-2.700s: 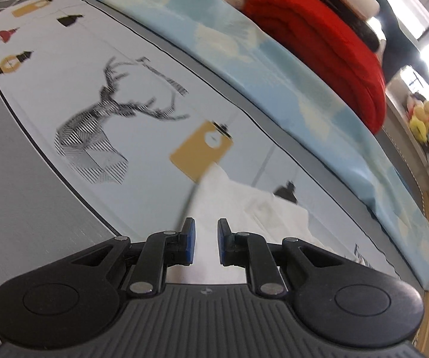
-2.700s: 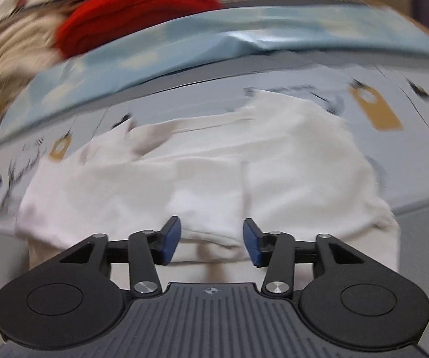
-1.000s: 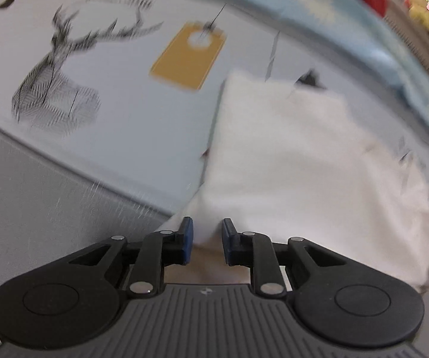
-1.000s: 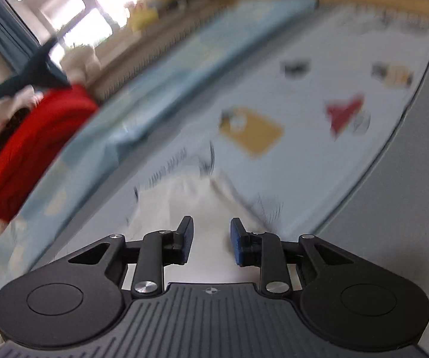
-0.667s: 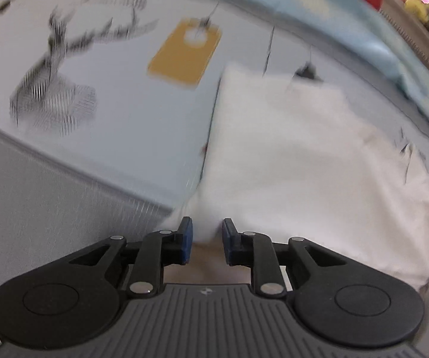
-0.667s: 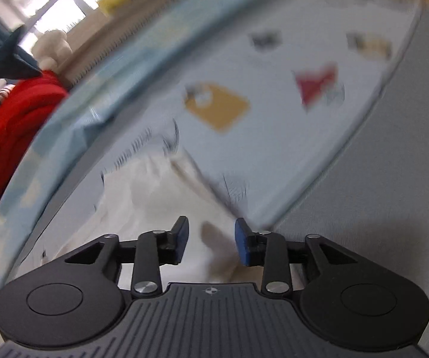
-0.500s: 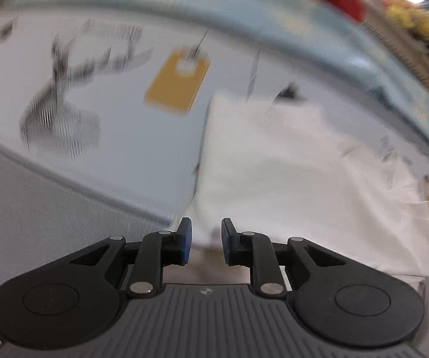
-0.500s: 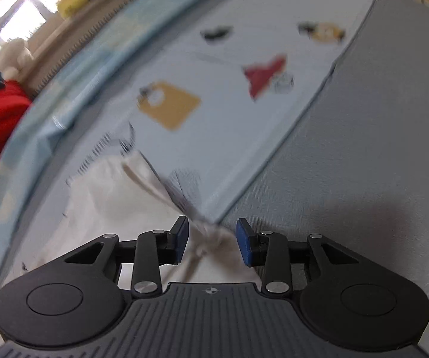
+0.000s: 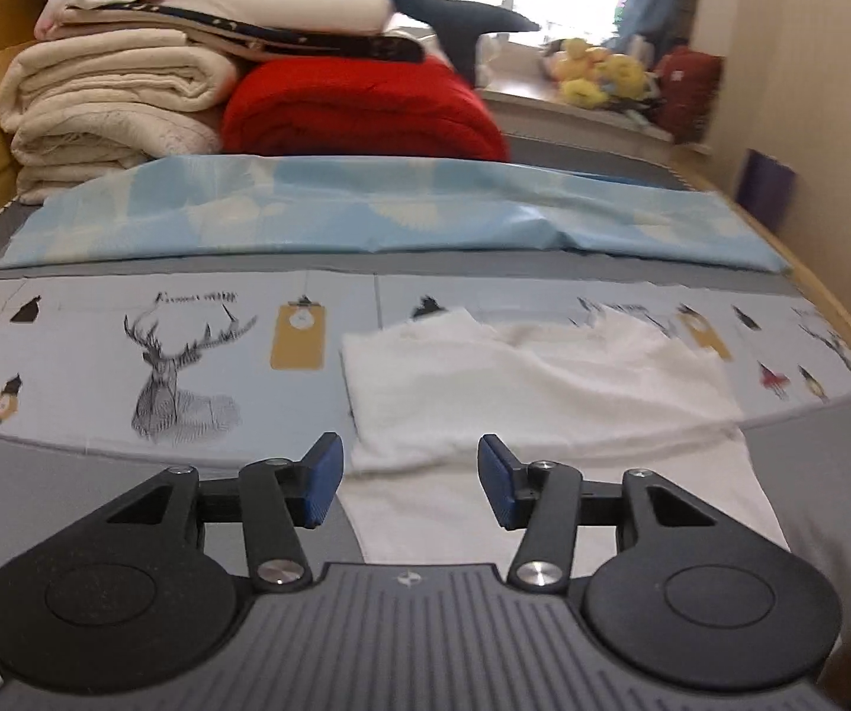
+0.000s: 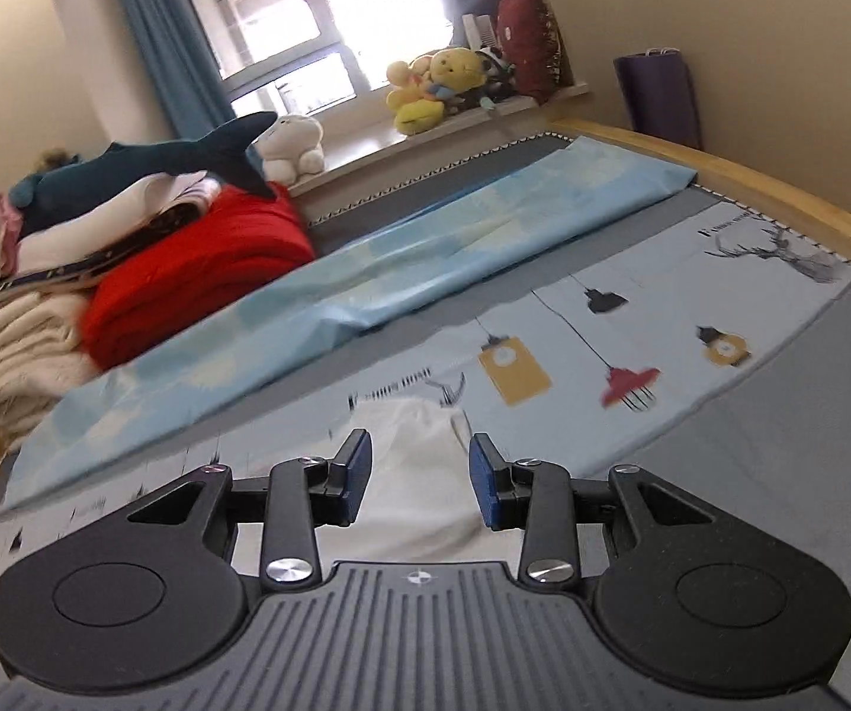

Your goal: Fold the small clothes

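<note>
A white garment lies on the patterned bed sheet, its upper layer folded over a lower white layer that reaches toward me. My left gripper is open and empty, just above the garment's near left edge. In the right wrist view the same white garment shows between the fingers of my right gripper, which is open and empty above its end.
A folded light blue sheet lies across the bed behind the garment. Stacked cream blankets and a red blanket sit at the far left. The wooden bed frame runs along the right. Plush toys line the windowsill.
Both grippers have opened and let go of the garment, then lifted and pulled back. The garment now lies folded over on the bed.
</note>
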A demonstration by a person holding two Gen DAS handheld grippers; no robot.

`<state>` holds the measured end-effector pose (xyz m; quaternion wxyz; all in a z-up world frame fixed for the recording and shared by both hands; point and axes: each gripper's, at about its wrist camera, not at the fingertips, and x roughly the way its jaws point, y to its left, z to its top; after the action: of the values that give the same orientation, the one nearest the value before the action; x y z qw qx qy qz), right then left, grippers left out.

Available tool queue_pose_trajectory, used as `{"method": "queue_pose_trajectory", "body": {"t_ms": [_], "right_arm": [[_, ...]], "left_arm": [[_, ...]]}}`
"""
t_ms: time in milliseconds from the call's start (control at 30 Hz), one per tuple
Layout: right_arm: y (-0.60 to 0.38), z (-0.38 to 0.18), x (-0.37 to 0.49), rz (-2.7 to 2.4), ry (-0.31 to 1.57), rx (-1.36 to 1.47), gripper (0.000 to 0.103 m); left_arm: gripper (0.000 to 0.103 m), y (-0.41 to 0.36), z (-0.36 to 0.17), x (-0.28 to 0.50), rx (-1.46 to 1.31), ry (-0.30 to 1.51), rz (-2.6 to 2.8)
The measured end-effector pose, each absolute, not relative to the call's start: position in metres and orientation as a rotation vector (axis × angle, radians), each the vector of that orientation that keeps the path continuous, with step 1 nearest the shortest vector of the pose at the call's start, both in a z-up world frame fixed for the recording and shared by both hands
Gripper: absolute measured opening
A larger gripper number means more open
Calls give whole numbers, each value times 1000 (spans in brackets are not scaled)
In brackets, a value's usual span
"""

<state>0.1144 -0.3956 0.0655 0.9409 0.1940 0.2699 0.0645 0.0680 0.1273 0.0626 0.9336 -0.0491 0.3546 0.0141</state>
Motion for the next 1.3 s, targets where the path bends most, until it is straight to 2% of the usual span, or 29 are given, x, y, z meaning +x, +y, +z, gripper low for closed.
{"method": "queue_pose_trajectory", "body": {"t_ms": [100,167,200,233,333,367,500,700,900,1233,1300], "right_arm": [[-407,56,70,128,565,356,38],[-413,40,51,114,584,349,38],[-416,28,41,104,597,353,38],[-419,16,34,95,612,361,37],[-423,-25,18,81,690,364,23],[-422,-38,17,57,753,348,23],[-425,-58,18,97,838,380,23],[-428,-92,27,76,958,361,24],[-421,-113,35,77,1053,334,29],[-419,-119,39,13,1087,302,29],[-421,-119,39,7,1090,319,33]], "left_arm": [[54,128,43,32,-142,746,-5],[38,134,20,17,-189,792,-10],[22,137,7,10,-226,822,-1],[15,141,-2,8,-265,863,-1],[15,146,-19,-3,-372,904,-47],[15,148,-27,-4,-367,942,-38],[17,155,-56,-7,-354,1080,-27],[20,166,-83,-12,-357,1184,-7],[27,171,-90,-17,-358,1194,-6],[28,162,-103,-12,-337,1237,11],[28,157,-105,-10,-330,1243,8]]}}
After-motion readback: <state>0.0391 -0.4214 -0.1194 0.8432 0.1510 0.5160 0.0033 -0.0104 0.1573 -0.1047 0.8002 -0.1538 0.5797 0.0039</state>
